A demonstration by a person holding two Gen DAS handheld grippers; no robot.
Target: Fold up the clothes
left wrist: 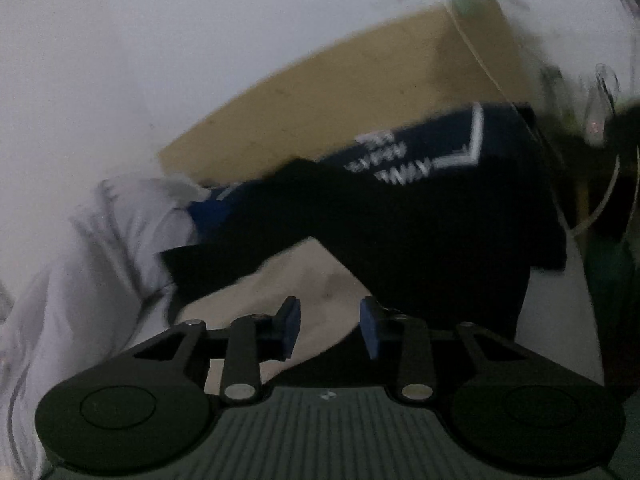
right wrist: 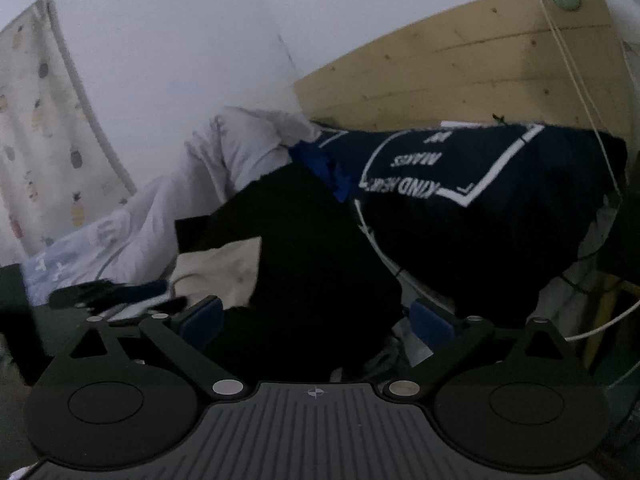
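Note:
A black garment [left wrist: 400, 232] lies spread over a beige surface [left wrist: 304, 280], one sleeve reaching left. Behind it lies a navy shirt [left wrist: 432, 148] with white lettering and a white frame print. My left gripper [left wrist: 330, 326] is open and empty just above the beige surface, at the black garment's near edge. In the right wrist view the black garment [right wrist: 312, 248] lies between my right gripper's [right wrist: 316, 320] spread fingers; the gripper is open. The navy shirt [right wrist: 480, 184] sits behind and to the right. The left wrist view is blurred.
A pale grey-white garment [right wrist: 224, 168] is heaped at the left by the wall. A wooden headboard [right wrist: 460, 68] stands behind the clothes. White cords [right wrist: 576, 80] hang at the right. A patterned curtain [right wrist: 36, 120] hangs far left.

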